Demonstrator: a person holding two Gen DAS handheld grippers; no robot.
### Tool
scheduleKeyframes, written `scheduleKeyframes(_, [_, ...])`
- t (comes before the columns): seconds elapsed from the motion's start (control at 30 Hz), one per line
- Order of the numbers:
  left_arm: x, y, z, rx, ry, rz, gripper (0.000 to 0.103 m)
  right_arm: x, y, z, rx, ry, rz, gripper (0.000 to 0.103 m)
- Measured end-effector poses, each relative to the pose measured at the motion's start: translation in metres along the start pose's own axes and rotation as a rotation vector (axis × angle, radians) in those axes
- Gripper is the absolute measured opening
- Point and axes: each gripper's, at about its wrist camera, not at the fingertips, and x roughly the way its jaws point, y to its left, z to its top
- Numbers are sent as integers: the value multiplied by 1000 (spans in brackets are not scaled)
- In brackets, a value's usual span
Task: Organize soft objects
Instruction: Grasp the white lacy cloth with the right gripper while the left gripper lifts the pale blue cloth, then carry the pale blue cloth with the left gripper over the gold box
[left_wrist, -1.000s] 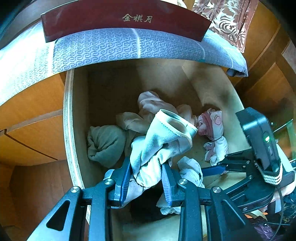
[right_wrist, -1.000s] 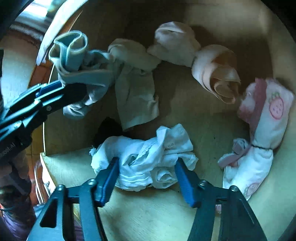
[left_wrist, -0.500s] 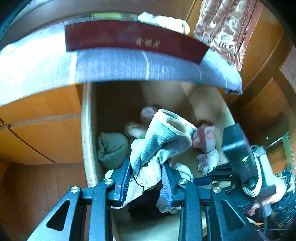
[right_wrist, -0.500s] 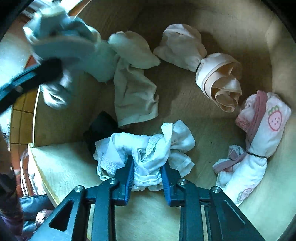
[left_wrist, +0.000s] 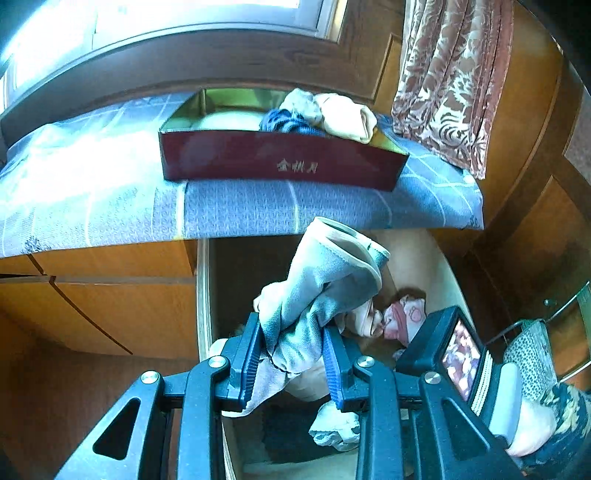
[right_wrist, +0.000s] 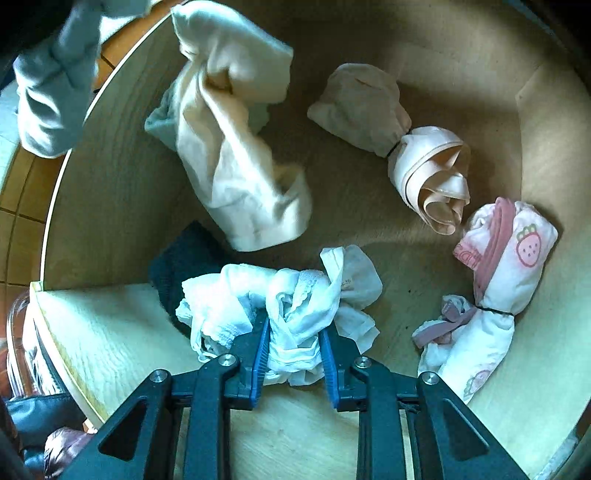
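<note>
- The left gripper (left_wrist: 291, 360) is clenching a grey-blue garment (left_wrist: 325, 280), holding it in the air above the open drawer (left_wrist: 202, 295); the cloth's rolled cuff is pointing toward 12 o'clock.
- Past it at 12 o'clock, a red box (left_wrist: 273, 166) is sitting on a blue patterned cloth (left_wrist: 258, 206), with a few rolled garments (left_wrist: 332, 116) in its right end.
- The right gripper (right_wrist: 295, 341) is pointing down into the drawer, grasping a white lacy bundle (right_wrist: 291, 299) (its jaws have just been closing on it).
- A cream garment (right_wrist: 236, 155) is lying at 11 o'clock from that bundle.
- A peach roll (right_wrist: 424, 173) is lying at 1 o'clock.
- A strawberry-print roll (right_wrist: 509, 266) is lying at 3 o'clock, near the drawer wall.
- A dark item (right_wrist: 184, 258) is peeking out just beside the bundle at 10 o'clock.
</note>
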Motion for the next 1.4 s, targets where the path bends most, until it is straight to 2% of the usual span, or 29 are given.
scheduleKeyframes(0.13, [-2,4,3,-49,18,-100,31,5,1,0,-6,1,-4,25])
scheduleKeyframes(0.3, [-5,7,5,-81,3,-133,31,1,0,0,-4,-2,2,25])
scheduleKeyframes(0.37, [-8,4,6,-71,-10,-111,31,3,0,-1,-8,-1,3,25])
scheduleKeyframes(0.4, [-9,4,7,-70,-4,-129,31,4,0,-1,-12,0,3,25])
scheduleKeyframes(0.47, [-10,11,6,-129,11,-208,31,9,-2,-1,-20,2,2,25])
scheduleKeyframes(0.6, [-14,11,10,-139,-2,-225,31,6,3,-3,-18,0,9,25])
scheduleKeyframes(0.7, [-26,11,15,-143,-24,-296,31,1,-2,1,-16,8,12,25])
scheduleKeyframes(0.8, [-31,9,20,-115,-17,-312,31,0,-3,1,-20,7,10,25])
scheduleKeyframes(0.87, [-31,7,21,-81,-10,-224,31,-3,-2,2,-16,5,13,25])
scheduleKeyframes(0.93, [-37,3,25,-90,3,-353,30,-2,-2,2,-18,4,14,25])
scheduleKeyframes(1.0, [-43,-6,31,-22,-29,-242,28,-1,-3,1,-8,3,22,25])
scheduleKeyframes(1.07, [-41,7,34,-119,-19,-314,28,-1,-4,1,-15,0,19,25])
scheduleKeyframes(1.13, [-46,5,36,-95,-45,-269,28,-2,-4,1,-7,-6,25,25])
scheduleKeyframes(1.17, [-47,5,36,-90,-39,-279,28,-2,-6,1,-3,-6,30,25])
scheduleKeyframes(1.23, [-45,4,36,-120,-6,-368,28,-2,-5,1,-11,-6,26,25])
scheduleKeyframes(1.3, [-46,3,37,-114,-1,-381,28,-2,-6,1,-13,-6,27,25])
scheduleKeyframes(1.33, [-47,4,38,-132,-3,-406,27,-2,-4,1,-13,-4,26,25])
scheduleKeyframes(1.37, [-49,5,40,-155,4,-467,26,-2,-4,0,-13,-7,26,25])
scheduleKeyframes(1.4, [-53,3,42,-139,-14,-463,25,-2,-4,0,-11,-11,29,25])
